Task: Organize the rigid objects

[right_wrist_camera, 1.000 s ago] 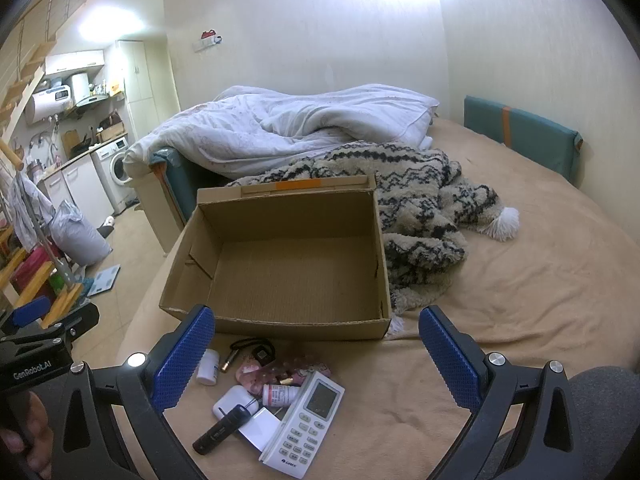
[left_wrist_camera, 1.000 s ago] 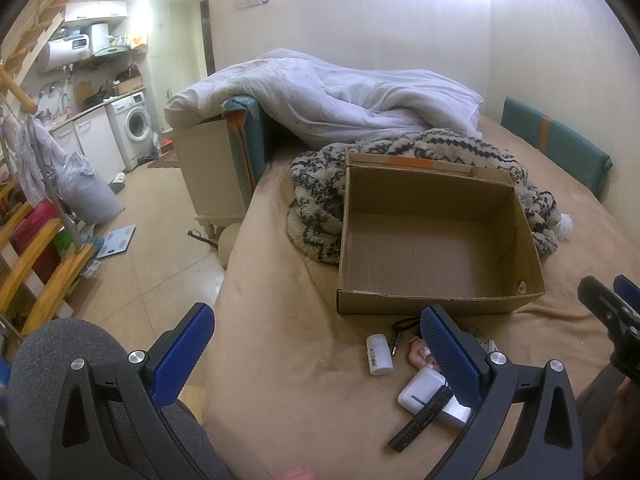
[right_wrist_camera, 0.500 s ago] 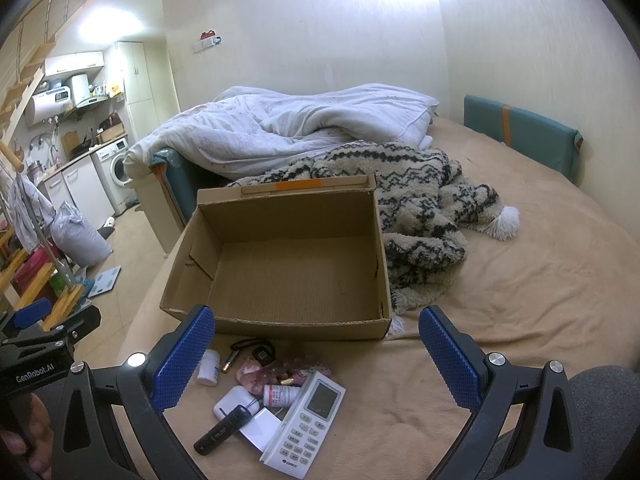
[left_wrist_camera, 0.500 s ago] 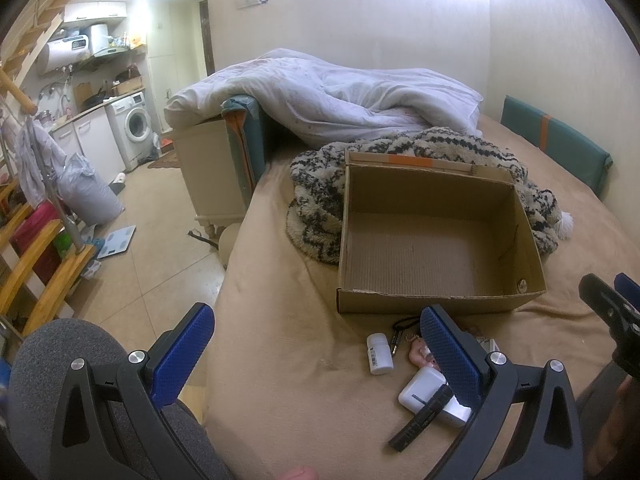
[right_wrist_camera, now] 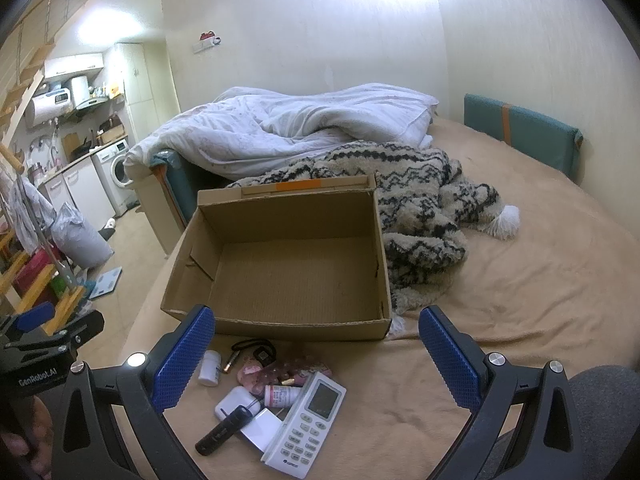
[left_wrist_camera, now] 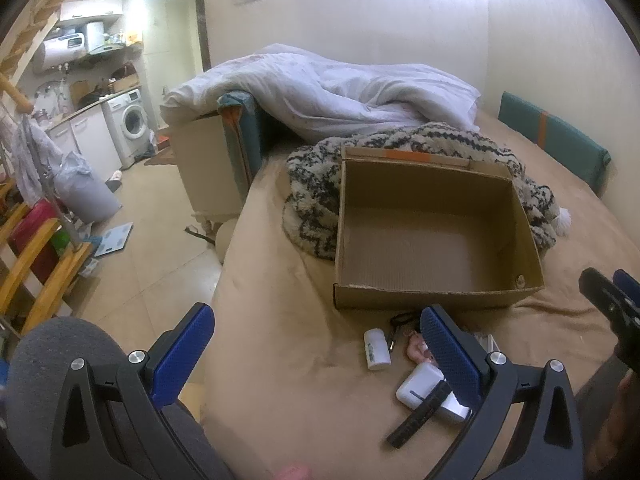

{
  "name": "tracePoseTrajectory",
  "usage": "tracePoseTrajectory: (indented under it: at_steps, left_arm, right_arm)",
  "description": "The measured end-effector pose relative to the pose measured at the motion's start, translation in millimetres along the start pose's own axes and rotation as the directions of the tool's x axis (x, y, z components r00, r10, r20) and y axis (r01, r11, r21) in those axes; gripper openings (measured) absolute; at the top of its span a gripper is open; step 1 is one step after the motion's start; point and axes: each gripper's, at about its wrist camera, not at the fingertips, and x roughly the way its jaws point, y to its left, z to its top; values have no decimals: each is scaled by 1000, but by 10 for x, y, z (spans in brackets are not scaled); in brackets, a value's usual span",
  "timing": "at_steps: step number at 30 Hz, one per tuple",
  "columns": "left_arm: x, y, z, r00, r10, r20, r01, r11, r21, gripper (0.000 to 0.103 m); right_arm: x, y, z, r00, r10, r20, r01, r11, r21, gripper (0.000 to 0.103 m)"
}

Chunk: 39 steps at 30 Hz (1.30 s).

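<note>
**Both grippers hover open over the clutter in front of the box**

Nothing has moved since the earlier frames: box, clutter and both grippers sit where they were.

The left gripper (left_wrist_camera: pixel 316 354) hangs above the near edge of the bed (left_wrist_camera: pixel 280 320), its blue fingers (left_wrist_camera: pixel 184 354) spread wide with nothing between them. The right gripper (right_wrist_camera: pixel 316 354) is equally wide open and empty, its fingers (right_wrist_camera: pixel 448 360) framing the pile of small things from the other side.

The cardboard box (right_wrist_camera: pixel 280 322) stands open and empty on the bed, its far side against a patterned knit blanket (right_wrist_camera: pixel 420 208). A white duvet (right_wrist_camera: pixel 300 128) is heaped behind that.

Just in front of the box's near wall lies the clutter. A white pill bottle (right_wrist_camera: pixel 209 368) lies furthest left, beside a black key fob (right_wrist_camera: pixel 262 354) on a cord. A pink pouch (right_wrist_camera: pixel 280 372) sits in the middle with a second small bottle (right_wrist_camera: pixel 280 395) touching it. A white remote control (right_wrist_camera: pixel 306 426) lies tilted at the right of the pile. A white charger case (right_wrist_camera: pixel 236 402) and a flat white card (right_wrist_camera: pixel 260 432) lie at the near side, and a black stick-shaped device (right_wrist_camera: pixel 222 430) rests across them.
</note>
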Motion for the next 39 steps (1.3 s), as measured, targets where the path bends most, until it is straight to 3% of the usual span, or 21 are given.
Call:
tracePoseTrajectory:
  at_steps: [7, 14, 18, 21, 24, 27, 29, 32, 36, 38, 39]
  left_arm:
    - [199, -52, -42, 995, -26, -99, 26, 1000, 2, 103]
    - [511, -83, -103, 969, -58, -241, 57, 998, -11, 102]
    - [685, -202, -201, 943, -76, -325, 89, 996, 24, 96]
    - [800, -318, -303, 916, -92, -392, 125, 990, 59, 85]
    - [892, -456, -431, 877, -114, -466, 180, 979, 100, 74]
    - [958, -618, -607, 829, -127, -545, 247, 957, 153, 72]
    - [1019, -761, -710, 809, -101, -580, 267, 941, 209, 70]
    - [1078, -935, -780, 792, -98, -602, 305, 918, 252, 65]
    - [1179, -1120, -819, 799, -66, -597, 313, 894, 320, 64]
    - [1256, -1198, -857, 786, -64, -615, 333, 882, 334, 64]
    - [1288, -1224, -877, 783, -58, -620, 336, 877, 342, 58]
  right_arm:
    - [190, -188, 66, 992, 32, -124, -21, 996, 92, 103]
    - [469, -285, -5, 966, 57, -252, -16, 987, 162, 103]
    - [604, -356, -72, 944, 61, -325, 9, 977, 212, 103]
    - [630, -384, -107, 938, 56, -343, 23, 975, 223, 103]
    - [625, -409, -126, 936, 71, -346, 18, 969, 247, 103]
    - [648, -413, -142, 931, 70, -359, 24, 968, 251, 103]
    - [673, -407, -153, 926, 75, -370, 23, 967, 253, 103]
    - [696, -384, -168, 921, 75, -382, 22, 969, 244, 103]
    - [685, -385, -169, 922, 69, -381, 26, 971, 239, 103]
    - [688, -402, -173, 921, 69, -384, 31, 968, 248, 103]
    - [692, -408, -175, 920, 68, -386, 34, 967, 252, 103]
